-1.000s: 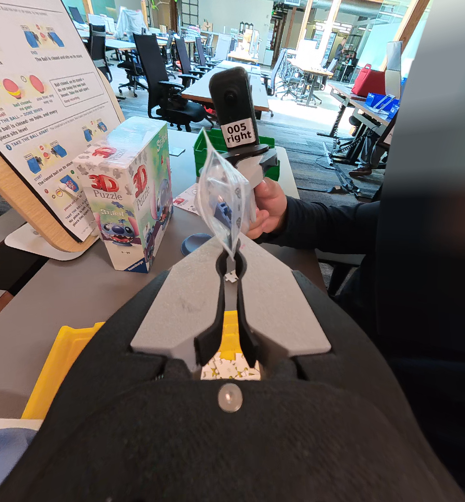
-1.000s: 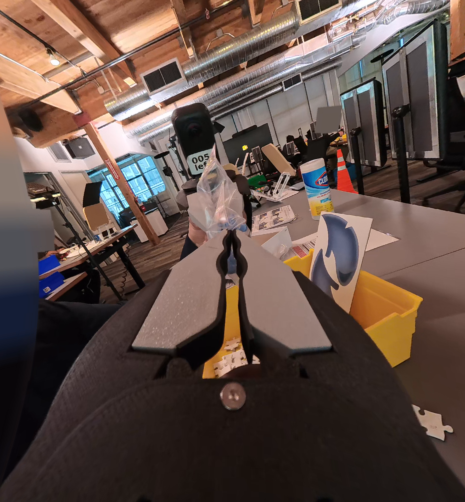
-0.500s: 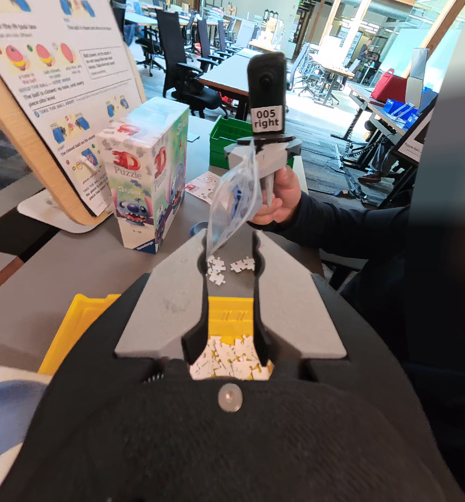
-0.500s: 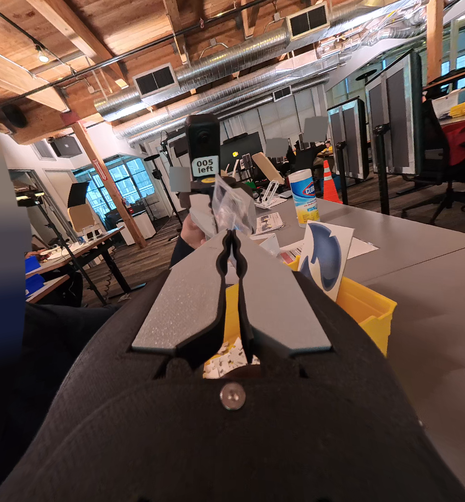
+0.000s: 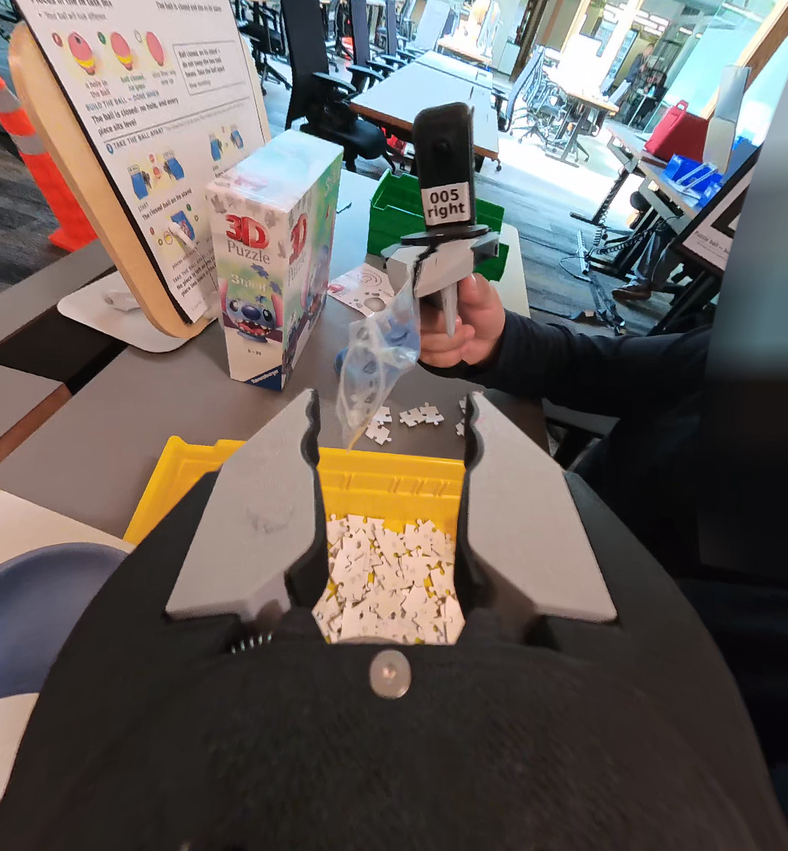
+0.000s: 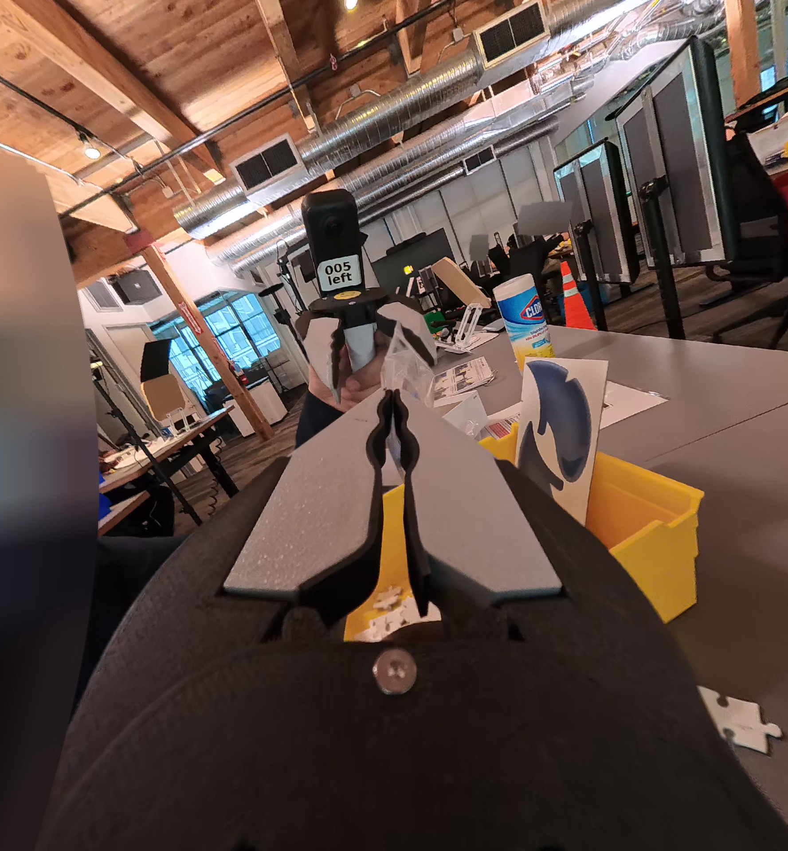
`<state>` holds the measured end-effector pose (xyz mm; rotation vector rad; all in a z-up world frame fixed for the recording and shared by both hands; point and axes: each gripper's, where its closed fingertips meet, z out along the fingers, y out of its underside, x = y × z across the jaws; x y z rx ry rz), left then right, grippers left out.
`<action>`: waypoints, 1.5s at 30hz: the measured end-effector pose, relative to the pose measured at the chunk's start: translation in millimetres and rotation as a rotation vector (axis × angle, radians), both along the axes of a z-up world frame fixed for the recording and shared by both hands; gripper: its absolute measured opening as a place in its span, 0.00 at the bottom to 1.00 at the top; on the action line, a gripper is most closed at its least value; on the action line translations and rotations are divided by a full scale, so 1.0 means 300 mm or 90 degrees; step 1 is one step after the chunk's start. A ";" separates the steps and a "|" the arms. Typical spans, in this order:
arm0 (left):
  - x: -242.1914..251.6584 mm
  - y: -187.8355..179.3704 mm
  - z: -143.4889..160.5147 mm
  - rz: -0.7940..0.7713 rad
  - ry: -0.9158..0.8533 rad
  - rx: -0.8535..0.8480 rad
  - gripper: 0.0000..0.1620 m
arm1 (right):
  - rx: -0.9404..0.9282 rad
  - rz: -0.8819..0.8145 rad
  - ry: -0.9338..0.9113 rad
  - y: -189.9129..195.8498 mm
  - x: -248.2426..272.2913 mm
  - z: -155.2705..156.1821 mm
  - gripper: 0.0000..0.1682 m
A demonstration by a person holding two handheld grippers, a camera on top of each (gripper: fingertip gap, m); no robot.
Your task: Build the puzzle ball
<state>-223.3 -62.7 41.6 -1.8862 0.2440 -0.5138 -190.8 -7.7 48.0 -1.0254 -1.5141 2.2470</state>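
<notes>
My left gripper [image 5: 392,414] is open and empty, held over a yellow bin [image 5: 382,479] that holds many white puzzle pieces [image 5: 392,580]. My right gripper [image 6: 392,397] is shut on the top of a clear plastic bag [image 6: 403,368]. In the left wrist view the bag [image 5: 376,364] hangs from the right gripper [image 5: 418,276], with its lower corner just above the bin's far rim. It holds something blue. The open left gripper [image 6: 378,373] faces me in the right wrist view. A few loose pieces [image 5: 412,416] lie on the grey table beyond the bin.
A puzzle box [image 5: 267,276] and an instruction board [image 5: 152,138] stand at the back left, a green bin [image 5: 396,216] behind. A blue-and-white card [image 6: 562,433] leans in the yellow bin [image 6: 650,529]. A wipes canister [image 6: 523,317] and one loose piece [image 6: 742,732] are on the table. The gap from one gripper's tips to the other's is roughly 8 centimetres.
My left gripper has opened, let go of the bag and drawn back over the bin. The bag now hangs from the right gripper alone, which has stayed shut.
</notes>
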 end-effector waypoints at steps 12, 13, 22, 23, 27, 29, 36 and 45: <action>0.081 0.027 -0.057 -0.079 -0.010 -0.039 0.43 | -0.067 0.012 -0.009 0.013 -0.013 -0.008 0.00; 0.085 0.036 -0.063 -0.078 -0.009 -0.043 0.43 | -0.064 0.012 -0.008 0.009 -0.013 -0.009 0.00; 0.081 0.058 -0.056 -0.065 0.035 -0.018 0.00 | -0.038 0.028 -0.005 -0.028 -0.003 -0.021 0.00; 0.083 0.051 -0.057 -0.068 0.042 -0.021 0.00 | -0.027 0.028 -0.005 -0.033 -0.003 -0.026 0.00; 0.047 -0.012 -0.128 -0.057 0.112 -0.099 0.00 | 0.024 0.001 -0.026 -0.023 -0.022 -0.056 0.11; -0.034 -0.055 -0.221 -0.004 0.194 -0.186 0.00 | 0.025 -0.001 -0.030 -0.006 -0.021 -0.049 0.14; -0.174 -0.184 -0.491 0.058 0.267 -0.479 0.00 | 0.015 -0.007 -0.024 0.031 -0.014 -0.021 0.14; -0.305 -0.170 -0.634 0.159 0.231 -0.618 0.02 | 0.063 -0.004 -0.023 0.008 -0.005 -0.033 0.14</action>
